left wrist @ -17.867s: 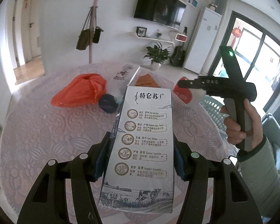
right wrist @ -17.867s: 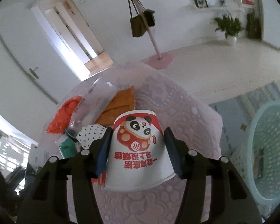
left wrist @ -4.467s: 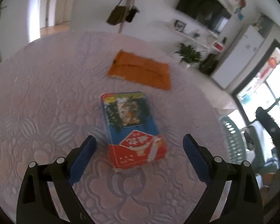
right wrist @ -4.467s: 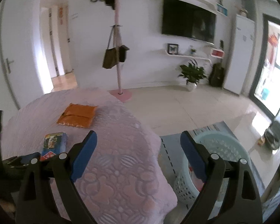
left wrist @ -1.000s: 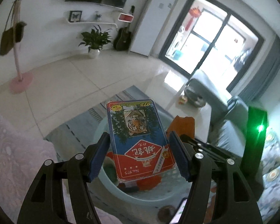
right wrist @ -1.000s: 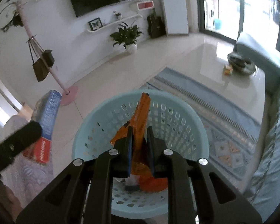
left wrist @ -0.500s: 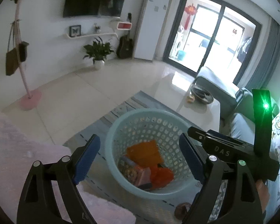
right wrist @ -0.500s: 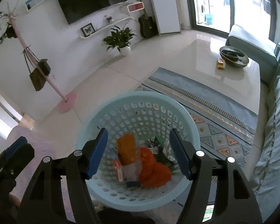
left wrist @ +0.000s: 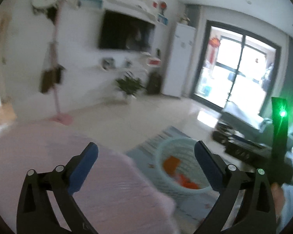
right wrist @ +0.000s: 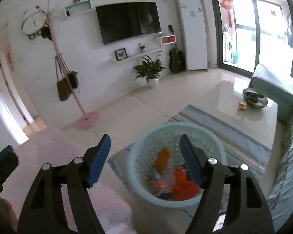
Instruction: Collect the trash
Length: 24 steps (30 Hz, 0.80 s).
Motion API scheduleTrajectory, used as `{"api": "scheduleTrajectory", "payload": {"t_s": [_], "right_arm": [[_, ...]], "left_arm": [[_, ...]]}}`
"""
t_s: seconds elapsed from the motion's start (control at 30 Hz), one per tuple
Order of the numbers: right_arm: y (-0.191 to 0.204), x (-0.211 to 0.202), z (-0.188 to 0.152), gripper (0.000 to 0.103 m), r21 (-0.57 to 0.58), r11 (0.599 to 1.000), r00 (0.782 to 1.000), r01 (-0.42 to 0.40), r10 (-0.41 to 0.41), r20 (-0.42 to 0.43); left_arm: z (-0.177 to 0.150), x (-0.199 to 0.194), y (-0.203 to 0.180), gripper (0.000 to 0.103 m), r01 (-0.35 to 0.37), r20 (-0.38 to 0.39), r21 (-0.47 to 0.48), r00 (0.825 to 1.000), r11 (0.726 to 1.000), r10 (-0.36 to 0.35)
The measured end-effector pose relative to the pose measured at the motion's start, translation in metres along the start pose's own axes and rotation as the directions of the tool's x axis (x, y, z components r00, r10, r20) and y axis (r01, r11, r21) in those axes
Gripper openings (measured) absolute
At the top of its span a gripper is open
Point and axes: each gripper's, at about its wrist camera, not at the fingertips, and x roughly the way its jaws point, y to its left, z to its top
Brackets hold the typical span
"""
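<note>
Living room, basket (right wrist: 138,193) of trash, both grippers opening, empty

One basket (right wrist: 138,193), two tongs (left wrist: 145,160) (right wrist: 144,149), one table (left wrist: 39,152), one plant (right wrist: 149,69).

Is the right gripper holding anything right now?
No, the right gripper is empty, its jaws opening above the basket.

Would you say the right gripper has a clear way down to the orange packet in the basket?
Probably yes: the right gripper is empty, its jaws opening, and the orange packet lies uncovered in the open-topped basket.
</note>
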Motion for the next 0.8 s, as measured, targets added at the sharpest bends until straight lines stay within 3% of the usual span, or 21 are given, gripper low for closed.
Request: {"api": "scheduleTrajectory", "payload": {"t_s": [0.2,0.37,0.43,0.5,0.63,0.73,0.8], "right_arm": [[0.031,-0.029,-0.008,0.069,-0.052,0.999,0.995,-0.015,0.019,0.093],[0.059,-0.050,-0.019,0.069,-0.118,0.993,0.983,0.025,-0.003,0.182],[0.067,-0.051,-0.024,0.069,-0.133,0.991,0.982,0.035,-0.010,0.186],[0.072,-0.052,-0.032,0.069,-0.135,0.990,0.982,0.034,-0.007,0.190],[0.087,-0.055,-0.053,0.069,-0.176,0.982,0.973,0.072,-0.031,0.228],[0.095,-0.054,-0.066,0.069,-0.191,0.978,0.971,0.082,-0.035,0.237],[0.099,-0.052,-0.072,0.069,-0.202,0.976,0.972,0.080,-0.032,0.232]], "left_arm": [[-0.011,-0.057,0.023,0.096,-0.171,0.113,0.024,0.979,0.985,0.168],[-0.027,-0.077,0.037,0.096,-0.322,0.172,-0.004,0.932,0.947,0.318],[-0.034,-0.079,0.040,0.096,-0.402,0.205,0.000,0.896,0.916,0.393],[-0.039,-0.079,0.045,0.096,-0.433,0.199,-0.007,0.883,0.902,0.425],[-0.051,-0.072,0.058,0.096,-0.436,0.170,-0.019,0.886,0.900,0.432],[-0.055,-0.062,0.075,0.096,-0.364,0.091,-0.068,0.925,0.929,0.369],[-0.055,-0.059,0.083,0.096,-0.331,0.078,-0.091,0.938,0.939,0.338]]}}
